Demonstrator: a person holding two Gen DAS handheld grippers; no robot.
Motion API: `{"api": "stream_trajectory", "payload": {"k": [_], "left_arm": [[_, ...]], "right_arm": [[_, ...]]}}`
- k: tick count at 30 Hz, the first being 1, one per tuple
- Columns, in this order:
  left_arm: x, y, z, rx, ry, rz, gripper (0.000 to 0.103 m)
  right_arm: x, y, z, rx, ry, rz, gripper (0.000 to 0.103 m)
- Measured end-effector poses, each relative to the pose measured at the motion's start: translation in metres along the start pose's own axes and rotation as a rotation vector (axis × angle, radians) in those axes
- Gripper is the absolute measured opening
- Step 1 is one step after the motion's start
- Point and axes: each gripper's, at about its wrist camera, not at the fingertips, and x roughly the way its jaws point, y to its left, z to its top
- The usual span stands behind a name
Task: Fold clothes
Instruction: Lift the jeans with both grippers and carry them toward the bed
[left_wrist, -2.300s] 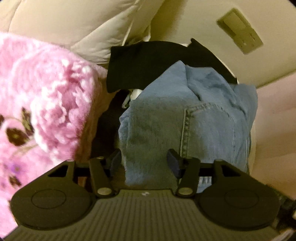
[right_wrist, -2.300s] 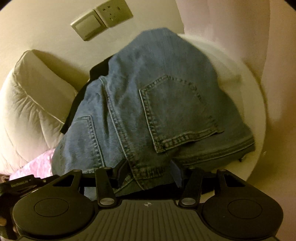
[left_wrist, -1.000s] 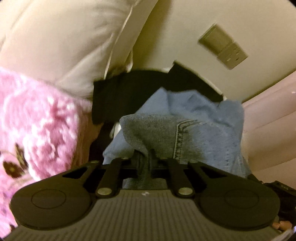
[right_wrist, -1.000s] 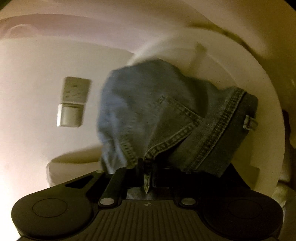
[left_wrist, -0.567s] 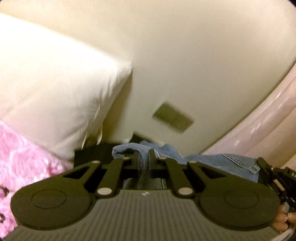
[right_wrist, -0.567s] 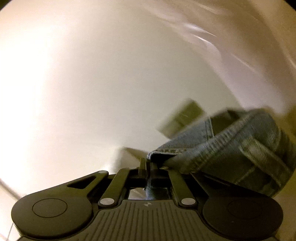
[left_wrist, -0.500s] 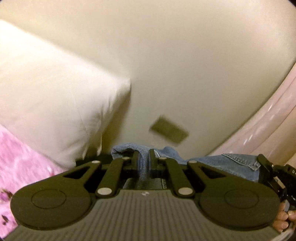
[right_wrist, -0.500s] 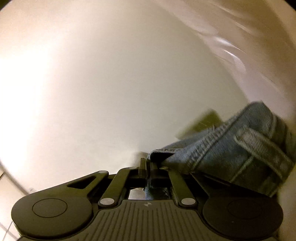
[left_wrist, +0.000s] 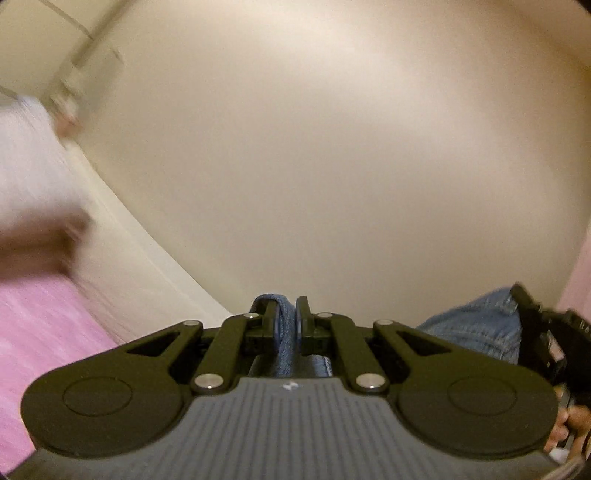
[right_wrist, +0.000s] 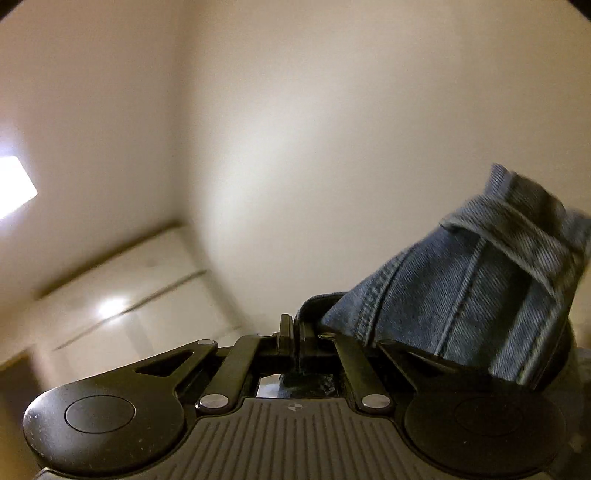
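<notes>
The blue jeans (left_wrist: 476, 328) hang between both grippers, lifted high against the cream wall. My left gripper (left_wrist: 286, 314) is shut on a fold of denim that bulges between its fingers. In the right wrist view my right gripper (right_wrist: 293, 330) is shut on the jeans' waistband (right_wrist: 472, 288), which drapes over its right finger with a belt loop showing. The right gripper's black body shows at the right edge of the left wrist view (left_wrist: 543, 332). Most of the jeans hang below, out of sight.
A blurred pink blanket (left_wrist: 40, 332) lies at the lower left of the left wrist view, under a cream wall (left_wrist: 314, 147). The right wrist view shows a wall corner and pale cabinet doors (right_wrist: 122, 295) at lower left. A bright light patch (right_wrist: 13, 192) sits at the far left.
Both grippers shut on the jeans and lifted them off the pile. Both cameras have tilted up; pillow, black garment and wall switch have dropped out of view.
</notes>
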Motion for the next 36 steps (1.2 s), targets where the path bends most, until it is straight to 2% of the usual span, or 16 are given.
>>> {"api": "stream_trajectory", "payload": {"k": [3, 6, 9, 14, 19, 21, 23, 25, 26, 27, 28, 29, 30, 32, 34, 36], "left_arm": [[-0.095, 0.011, 0.055, 0.035, -0.160, 0.066, 0.005], [-0.192, -0.004, 0.108, 0.161, -0.333, 0.150, 0.005], [-0.276, -0.023, 0.153, 0.246, -0.447, 0.224, 0.005], [-0.372, -0.044, 0.200, 0.322, -0.508, 0.384, 0.005], [-0.418, -0.016, 0.202, 0.286, -0.486, 0.580, 0.005], [-0.425, 0.005, 0.199, 0.224, -0.454, 0.652, 0.005], [-0.420, 0.036, 0.187, 0.170, -0.369, 0.752, 0.005], [-0.416, 0.085, 0.170, 0.092, -0.195, 0.881, 0.015], [-0.410, 0.113, 0.153, 0.042, -0.084, 0.958, 0.017], [-0.405, 0.140, 0.136, -0.008, 0.028, 1.032, 0.016], [-0.399, 0.166, 0.117, -0.053, 0.136, 1.103, 0.013], [-0.395, 0.183, 0.090, -0.072, 0.222, 1.167, 0.012], [-0.394, 0.190, 0.057, -0.090, 0.290, 1.205, 0.012], [-0.407, 0.185, -0.001, -0.164, 0.354, 1.219, 0.012], [-0.421, 0.179, -0.060, -0.241, 0.414, 1.232, 0.012], [-0.442, 0.169, -0.104, -0.330, 0.438, 1.248, 0.012]], "right_arm": [[0.042, 0.072, -0.011, 0.014, 0.025, 0.183, 0.001], [0.079, 0.139, -0.018, 0.057, 0.042, 0.352, 0.001], [0.102, 0.193, -0.023, 0.129, 0.027, 0.504, 0.001], [0.133, 0.266, -0.052, 0.253, 0.087, 0.646, 0.001], [0.165, 0.278, -0.113, 0.322, 0.260, 0.673, 0.001], [0.178, 0.280, -0.146, 0.345, 0.368, 0.643, 0.001], [0.195, 0.277, -0.185, 0.337, 0.517, 0.573, 0.001], [0.220, 0.256, -0.233, 0.259, 0.702, 0.473, 0.003], [0.230, 0.251, -0.262, 0.200, 0.812, 0.409, 0.008], [0.241, 0.247, -0.296, 0.123, 0.946, 0.325, 0.013], [0.247, 0.237, -0.333, 0.040, 1.073, 0.224, 0.024], [0.249, 0.224, -0.370, -0.045, 1.188, 0.114, 0.027], [0.244, 0.209, -0.397, -0.113, 1.256, 0.055, 0.027], [0.224, 0.176, -0.433, -0.216, 1.332, 0.027, 0.027], [0.164, 0.196, -0.469, -0.264, 1.389, 0.065, 0.027], [0.114, 0.197, -0.478, -0.326, 1.414, 0.135, 0.027]]}}
